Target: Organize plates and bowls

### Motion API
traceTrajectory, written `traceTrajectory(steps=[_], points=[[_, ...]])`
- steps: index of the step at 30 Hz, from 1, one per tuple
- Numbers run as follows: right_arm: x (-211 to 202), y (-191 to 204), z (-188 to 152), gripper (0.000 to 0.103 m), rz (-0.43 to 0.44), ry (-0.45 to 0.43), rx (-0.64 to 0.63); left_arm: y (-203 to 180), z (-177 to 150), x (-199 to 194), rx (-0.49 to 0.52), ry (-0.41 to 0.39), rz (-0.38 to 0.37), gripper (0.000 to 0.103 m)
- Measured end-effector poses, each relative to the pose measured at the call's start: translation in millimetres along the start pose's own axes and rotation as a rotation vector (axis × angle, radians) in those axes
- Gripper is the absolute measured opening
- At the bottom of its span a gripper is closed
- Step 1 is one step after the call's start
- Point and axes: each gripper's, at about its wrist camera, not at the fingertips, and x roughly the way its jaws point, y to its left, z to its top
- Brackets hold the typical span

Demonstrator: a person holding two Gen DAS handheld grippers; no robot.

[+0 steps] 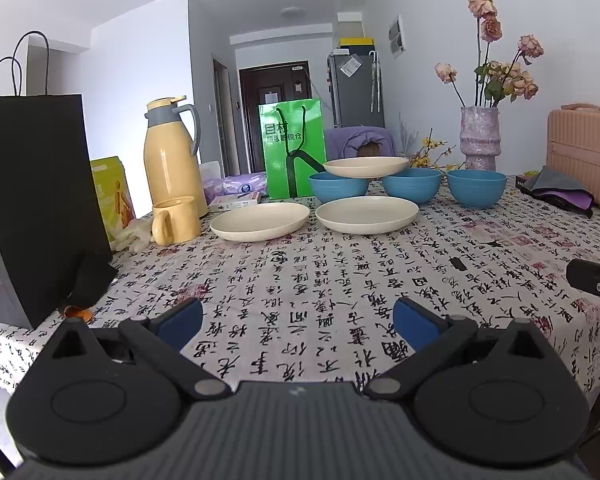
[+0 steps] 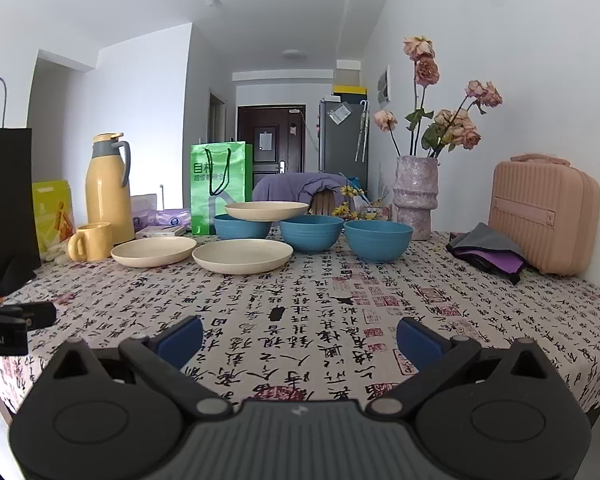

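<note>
A tabletop [image 1: 340, 280] under a cloth printed with black calligraphy carries everything. Along its left edge stands a tall black paper bag [image 1: 36, 200], cut off by the frame in the right wrist view, with a yellow box [image 1: 114, 196] behind it, a yellow thermos jug [image 1: 172, 156] and a yellow mug [image 1: 176, 220]. A green shopping bag [image 1: 294, 148] rises at the far edge, partly hiding the leftmost bowl's surroundings. Toward the far right corner sit a pink case [image 2: 548, 216] against the wall, a mottled vase [image 2: 416, 196] of dried roses, and a folded grey and purple cloth [image 2: 488, 252].

Three blue bowls [image 2: 312, 232] stand in a row near the far edge; a cream plate [image 2: 266, 210] rests on the rims of the left and middle ones, hiding part of both. Two more cream plates [image 2: 242, 256] lie flat just in front of the row, side by side, apart from each other.

The left gripper [image 1: 298, 322] and the right gripper [image 2: 300, 334] hover over the near edge, each with blue-padded fingers spread wide and nothing between them. All plates and bowls lie well ahead of both sets of fingers, across bare cloth. Each gripper shows as a dark part at the side of the other's view
</note>
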Motion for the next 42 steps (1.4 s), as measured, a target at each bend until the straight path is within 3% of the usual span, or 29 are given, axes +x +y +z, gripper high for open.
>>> traceTrajectory(steps=[16,21,28,32,35,39,42], points=[[14,-8,3,0.103,-0.007,0.008,0.020,-1,5,12,-0.021,0.013,0.007,0.103],[30,-13,18,0.103,0.017,-0.009,0.052,2,18,22,-0.013,-0.033,0.022,0.103],[69,-15,51,0.103,0.044,-0.038,0.088,16,41,44,-0.041,-0.121,0.010,0.103],[99,-13,67,0.103,0.061,-0.040,0.092,22,53,69,-0.036,-0.083,0.013,0.103],[122,-16,74,0.103,0.127,-0.078,0.151,32,63,90,-0.074,-0.059,-0.013,0.103],[162,-14,89,0.103,0.219,0.012,0.139,43,76,121,-0.100,-0.039,0.011,0.103],[189,-8,98,0.103,0.208,0.029,0.094,48,90,145,-0.111,-0.025,0.017,0.103]])
